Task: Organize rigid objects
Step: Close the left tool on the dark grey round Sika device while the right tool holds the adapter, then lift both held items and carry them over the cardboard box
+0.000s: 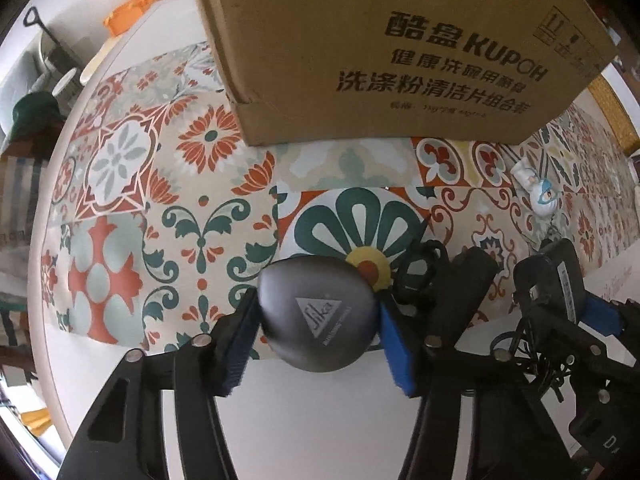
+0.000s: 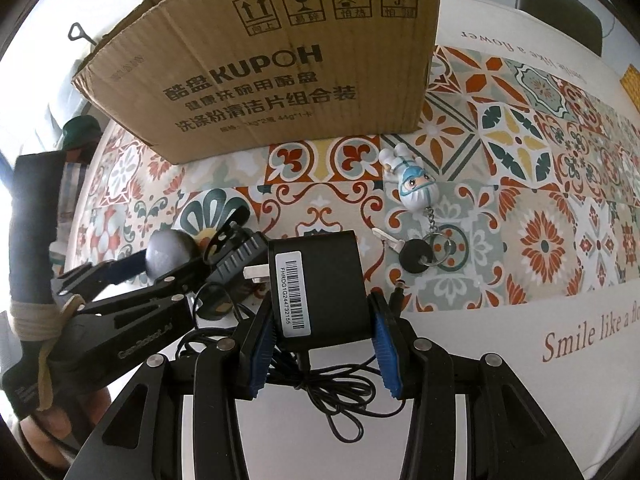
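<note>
Left tool (image 1: 318, 322): closed on the grey rounded case (image 1: 318, 312), one blue pad against each side of it; the case bears a triangular logo and sits low over the worktop (image 1: 304, 420), at the near edge of the patterned cloth (image 1: 120, 200).
Right tool (image 2: 322, 338): closed on the black power adapter (image 2: 316, 284), pads on its two flanks, the barcode label facing up and the thin cable (image 2: 320, 392) hanging in loops beneath.
Which tool is nearer the box: about level; both sit side by side (the left tool shows just to the left in the right wrist view), each pointing steeply down.
Bearing of the cardboard box (image 1: 400, 48): straight ahead of both tools and higher in each view, its printed wall facing them and its opening out of sight above.
Long axis of the box: runs across both views, so either load would have to rise over the near wall, in my judgement.
Between tool and box: bare cloth ahead of the left tool.
Further out, to the right: a small figurine keychain (image 2: 412, 184) with a black-headed key (image 2: 412, 258), lying flat, apart from both tools.
Risk: the trailing cable could snag on the box rim.
</note>
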`<state>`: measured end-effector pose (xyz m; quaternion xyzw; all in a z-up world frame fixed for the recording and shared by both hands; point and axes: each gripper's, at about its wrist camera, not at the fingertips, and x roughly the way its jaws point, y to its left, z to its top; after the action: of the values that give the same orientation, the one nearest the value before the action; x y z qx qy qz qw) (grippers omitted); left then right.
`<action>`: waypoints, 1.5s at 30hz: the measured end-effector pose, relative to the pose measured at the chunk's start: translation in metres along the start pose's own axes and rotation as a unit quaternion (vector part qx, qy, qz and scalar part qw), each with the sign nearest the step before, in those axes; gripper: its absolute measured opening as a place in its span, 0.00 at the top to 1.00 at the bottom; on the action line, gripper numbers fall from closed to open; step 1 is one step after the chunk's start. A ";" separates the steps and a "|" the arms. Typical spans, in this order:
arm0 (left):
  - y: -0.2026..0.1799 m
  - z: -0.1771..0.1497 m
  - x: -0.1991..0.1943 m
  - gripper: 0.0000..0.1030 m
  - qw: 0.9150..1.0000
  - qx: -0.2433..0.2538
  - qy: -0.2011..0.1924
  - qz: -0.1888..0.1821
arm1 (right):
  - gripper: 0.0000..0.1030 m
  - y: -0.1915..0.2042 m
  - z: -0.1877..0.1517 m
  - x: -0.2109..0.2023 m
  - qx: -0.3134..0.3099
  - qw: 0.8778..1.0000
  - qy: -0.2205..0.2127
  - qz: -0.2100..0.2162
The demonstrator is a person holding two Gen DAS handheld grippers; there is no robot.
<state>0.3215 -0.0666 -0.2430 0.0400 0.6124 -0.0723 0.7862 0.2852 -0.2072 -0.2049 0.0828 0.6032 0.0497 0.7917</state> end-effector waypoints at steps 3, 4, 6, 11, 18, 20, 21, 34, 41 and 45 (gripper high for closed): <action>-0.001 -0.001 0.000 0.46 1.000 -0.001 -0.001 -0.006 | 0.57 0.000 -0.001 0.000 0.000 1.000 -0.001 0.000; -0.001 -0.002 -0.002 0.46 1.000 -0.002 -0.002 -0.008 | 0.57 0.000 -0.001 0.000 0.000 1.000 -0.001 0.001; 0.001 -0.008 -0.007 0.46 1.000 -0.002 -0.007 -0.006 | 0.57 -0.001 -0.001 -0.002 -0.001 1.000 -0.002 0.002; 0.008 -0.023 -0.033 0.46 1.000 -0.004 -0.025 -0.008 | 0.57 0.000 -0.004 -0.010 -0.006 1.000 -0.010 0.003; 0.011 -0.038 -0.073 0.46 0.998 -0.010 -0.062 -0.016 | 0.57 0.002 -0.009 -0.033 -0.015 0.999 -0.032 0.008; 0.009 -0.035 -0.084 0.46 0.997 -0.012 -0.073 -0.016 | 0.57 0.003 -0.010 -0.043 -0.019 0.999 -0.043 0.010; 0.008 -0.032 -0.090 0.46 0.997 -0.013 -0.077 -0.016 | 0.57 0.003 -0.011 -0.047 -0.021 0.999 -0.048 0.011; 0.000 -0.030 -0.160 0.46 0.988 -0.018 -0.151 -0.019 | 0.57 0.011 -0.005 -0.105 -0.038 0.992 -0.122 0.021; -0.005 -0.023 -0.193 0.46 0.981 -0.012 -0.192 -0.022 | 0.57 0.014 0.000 -0.140 -0.044 0.984 -0.168 0.026; -0.008 -0.019 -0.208 0.46 0.977 -0.009 -0.212 -0.020 | 0.57 0.015 0.005 -0.157 -0.047 0.980 -0.191 0.027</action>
<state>0.2525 -0.0578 -0.0462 0.0044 0.4327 -0.0898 0.8970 0.2485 -0.2206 -0.0519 0.0695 0.4357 0.0832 0.8935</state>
